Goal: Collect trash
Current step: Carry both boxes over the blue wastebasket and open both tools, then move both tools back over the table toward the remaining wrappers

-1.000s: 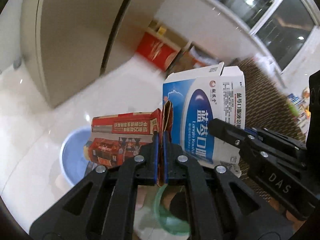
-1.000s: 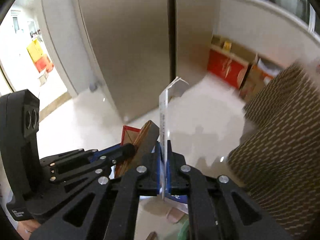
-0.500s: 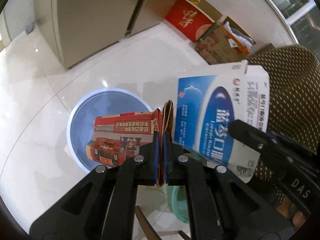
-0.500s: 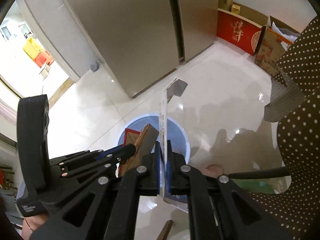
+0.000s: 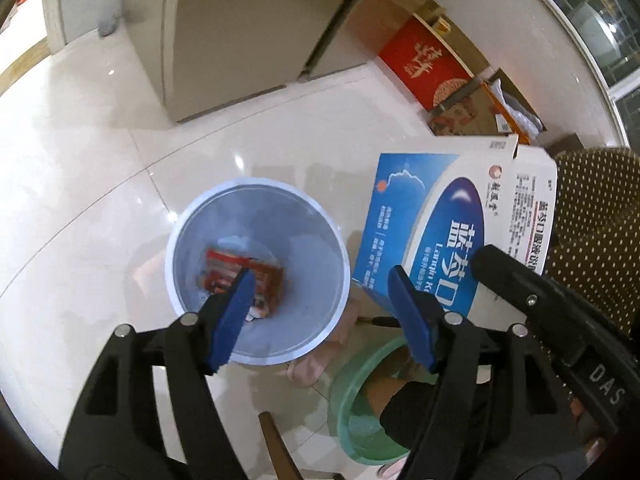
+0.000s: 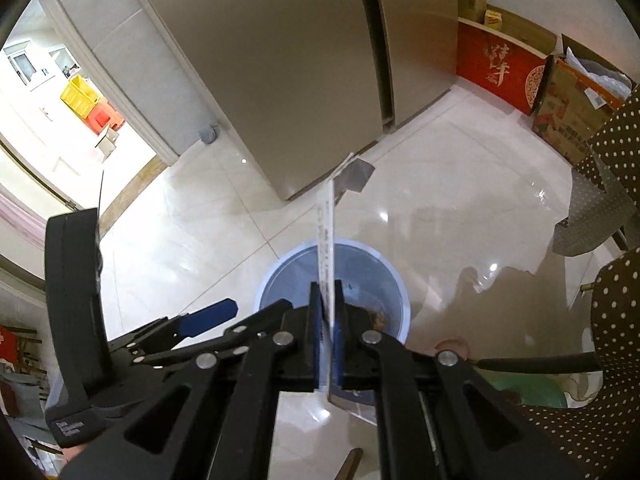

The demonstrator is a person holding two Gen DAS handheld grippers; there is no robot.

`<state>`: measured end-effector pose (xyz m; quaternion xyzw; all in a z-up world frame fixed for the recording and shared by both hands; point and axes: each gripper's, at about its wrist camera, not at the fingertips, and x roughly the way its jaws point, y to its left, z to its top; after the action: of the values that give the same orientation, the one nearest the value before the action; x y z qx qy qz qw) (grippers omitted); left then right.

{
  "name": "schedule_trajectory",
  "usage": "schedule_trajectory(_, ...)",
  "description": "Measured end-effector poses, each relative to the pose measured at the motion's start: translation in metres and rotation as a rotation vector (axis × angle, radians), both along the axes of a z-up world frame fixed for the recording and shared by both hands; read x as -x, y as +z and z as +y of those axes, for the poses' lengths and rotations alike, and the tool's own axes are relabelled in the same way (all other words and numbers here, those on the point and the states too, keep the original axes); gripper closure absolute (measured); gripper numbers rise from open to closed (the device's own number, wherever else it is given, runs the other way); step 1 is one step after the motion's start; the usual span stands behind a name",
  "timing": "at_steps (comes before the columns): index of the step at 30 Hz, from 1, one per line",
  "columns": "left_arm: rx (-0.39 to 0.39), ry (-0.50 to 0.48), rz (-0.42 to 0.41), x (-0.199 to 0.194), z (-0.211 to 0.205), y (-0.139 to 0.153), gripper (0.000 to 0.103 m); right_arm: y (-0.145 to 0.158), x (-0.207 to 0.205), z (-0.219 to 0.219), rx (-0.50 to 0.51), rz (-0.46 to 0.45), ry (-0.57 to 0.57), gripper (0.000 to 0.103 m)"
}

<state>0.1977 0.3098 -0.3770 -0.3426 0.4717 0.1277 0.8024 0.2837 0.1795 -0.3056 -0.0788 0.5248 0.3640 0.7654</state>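
Since a second ago we have brought both grippers lower over the blue bin (image 5: 256, 272), and the red carton (image 5: 244, 276) that our left gripper (image 5: 320, 312) was pinching now lies at the bottom of that bin. Our left jaws have just been opening and stand spread, with nothing between the blue pads (image 5: 232, 316); the carton sits well below them.

Our right gripper (image 6: 326, 336) is clamped on the flattened blue and white medicine box (image 5: 452, 232), which in the right wrist view stands on edge between the pads, its long axis running up and away from the fingertips.

What the coming drop turns on, as we judge it, is how that box lies against the bin's mouth. In the left wrist view its face sits beside the bin's right rim, mostly over the floor (image 5: 100, 180) and not inside the ring. In the right wrist view its gripped lower edge lines up over the bin's opening. We would shift it toward the bin's centre before letting go, since a broad flat panel could catch the rim.
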Motion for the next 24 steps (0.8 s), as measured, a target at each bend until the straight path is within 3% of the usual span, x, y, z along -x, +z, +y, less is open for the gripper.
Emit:
schedule_trajectory(4,0.044,0.023,-0.035,0.005,0.006,0.005,0.035,0.001,0.000,0.004,-0.006,0.000,0.008,0.097)
schedule_trajectory(10,0.031,0.069,-0.066,0.010,0.012,0.018,0.035,0.013,0.006,0.017,-0.026,-0.026,0.044,0.092)
schedule_trajectory(12,0.055,0.099,-0.082,0.016,0.018,0.021,0.035,0.017,0.006,0.020,-0.024,-0.032,0.040,0.081)
schedule_trajectory(14,0.068,0.114,-0.094,0.021,0.023,0.025,0.035,0.023,0.005,0.020,-0.030,-0.038,0.028,0.063)
schedule_trajectory(24,0.026,0.070,-0.182,0.014,0.007,0.069,0.035,0.074,0.010,-0.011,-0.032,-0.162,-0.020,0.063)
